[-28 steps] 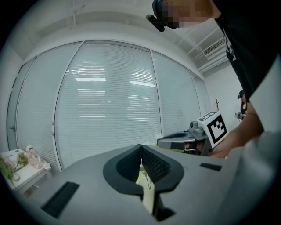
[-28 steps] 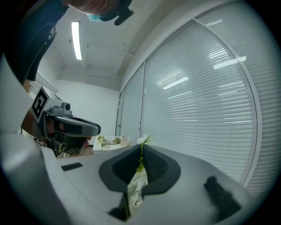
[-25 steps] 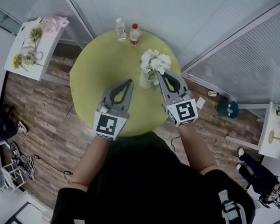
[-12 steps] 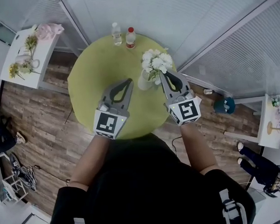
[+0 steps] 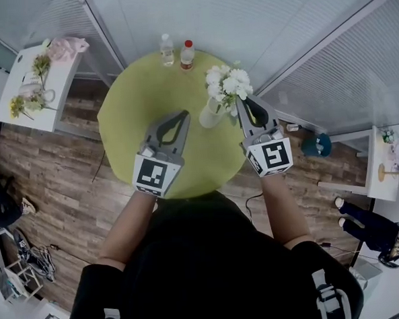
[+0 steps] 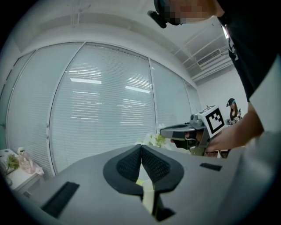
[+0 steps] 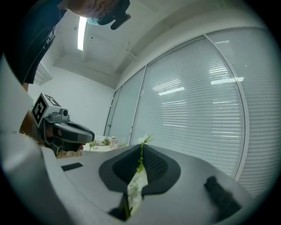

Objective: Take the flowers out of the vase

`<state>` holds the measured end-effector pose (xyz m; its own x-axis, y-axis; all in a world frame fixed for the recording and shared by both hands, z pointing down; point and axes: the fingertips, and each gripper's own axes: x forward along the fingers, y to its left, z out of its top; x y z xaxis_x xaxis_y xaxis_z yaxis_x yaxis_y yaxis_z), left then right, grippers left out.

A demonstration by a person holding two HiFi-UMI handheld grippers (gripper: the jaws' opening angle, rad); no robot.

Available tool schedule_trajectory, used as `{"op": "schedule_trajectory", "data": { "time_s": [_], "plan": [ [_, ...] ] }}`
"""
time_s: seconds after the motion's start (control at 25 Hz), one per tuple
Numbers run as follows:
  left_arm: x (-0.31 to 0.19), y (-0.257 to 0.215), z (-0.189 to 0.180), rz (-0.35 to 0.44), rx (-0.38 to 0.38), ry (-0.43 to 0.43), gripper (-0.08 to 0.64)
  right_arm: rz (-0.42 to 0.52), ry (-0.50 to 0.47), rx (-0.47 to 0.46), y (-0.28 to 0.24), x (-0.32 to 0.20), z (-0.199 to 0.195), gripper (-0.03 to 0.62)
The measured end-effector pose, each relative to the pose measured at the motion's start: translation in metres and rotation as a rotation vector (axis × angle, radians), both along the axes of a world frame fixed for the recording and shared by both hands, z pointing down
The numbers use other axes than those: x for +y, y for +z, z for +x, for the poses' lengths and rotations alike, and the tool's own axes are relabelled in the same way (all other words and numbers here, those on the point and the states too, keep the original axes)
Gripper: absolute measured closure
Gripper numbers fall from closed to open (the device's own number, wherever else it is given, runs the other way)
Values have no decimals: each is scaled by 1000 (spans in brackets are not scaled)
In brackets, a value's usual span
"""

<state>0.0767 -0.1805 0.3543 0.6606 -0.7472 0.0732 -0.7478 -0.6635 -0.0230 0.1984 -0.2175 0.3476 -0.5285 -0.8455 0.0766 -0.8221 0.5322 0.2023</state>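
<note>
Right gripper fingers are clenched on a green stem of the flowers; the stem runs between them, with a white bloom just past the tips. The bunch sits over the white vase, right of centre on the round green worktop, touching the right fingers. Left gripper fingers are closed on nothing, left of the vase and not touching it.

place: office | cues: glass partition walls with blinds; round green table; wood-plank floor
</note>
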Motion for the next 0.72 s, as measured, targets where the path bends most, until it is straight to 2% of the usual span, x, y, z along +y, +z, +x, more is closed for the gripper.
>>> {"op": "schedule_trajectory", "data": {
  "time_s": [0.72],
  "plan": [
    [2,-29,-40,45,35,15,546,113,50,0,-60,11,-26,566]
  ]
}}
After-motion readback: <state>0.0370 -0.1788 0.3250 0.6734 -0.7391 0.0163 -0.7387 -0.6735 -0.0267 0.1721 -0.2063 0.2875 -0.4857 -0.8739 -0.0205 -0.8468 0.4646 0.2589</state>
